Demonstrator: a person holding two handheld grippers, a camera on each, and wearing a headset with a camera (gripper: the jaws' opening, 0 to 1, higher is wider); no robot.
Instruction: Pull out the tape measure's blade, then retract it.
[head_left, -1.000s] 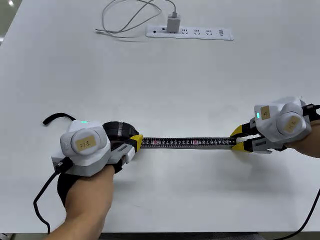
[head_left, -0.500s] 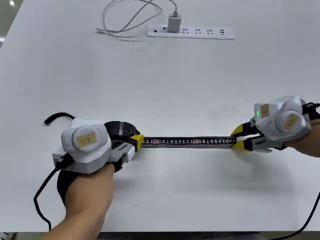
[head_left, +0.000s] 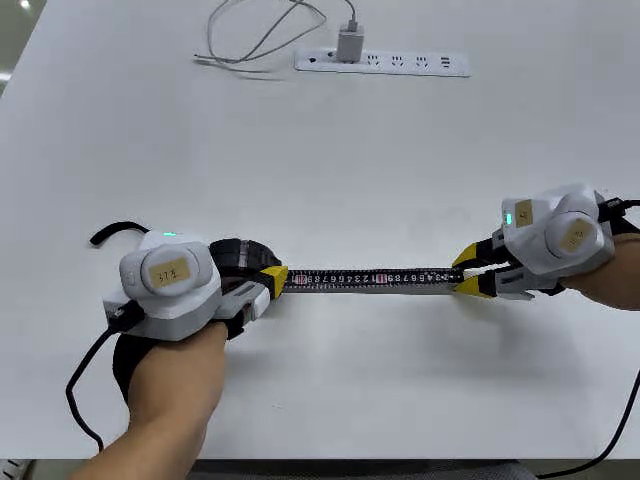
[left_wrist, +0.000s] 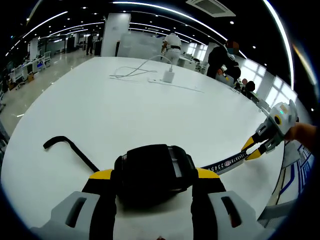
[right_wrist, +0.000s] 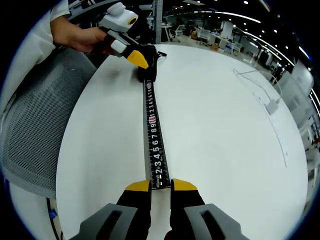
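Blade lies drawn out flat on the white table, running left-right between the two grippers. Left gripper: jaws clamped around the black tape measure case, which rests on the table; the case's black strap trails off to its left. Right gripper: yellow-tipped jaws pinched on the blade's free end, low numbers next to the tips.

Room: the table's near edge runs close below both forearms. Beyond the blade is a wide bare stretch of table up to the power strip, with charger and looped cable, near the far edge. The table's left edge shows at far upper left.

Versus 1.0 s ago: the right gripper sits a little closer to the case, the exposed blade is shorter, and its red marks have shifted toward the case. The left gripper and case have barely moved.
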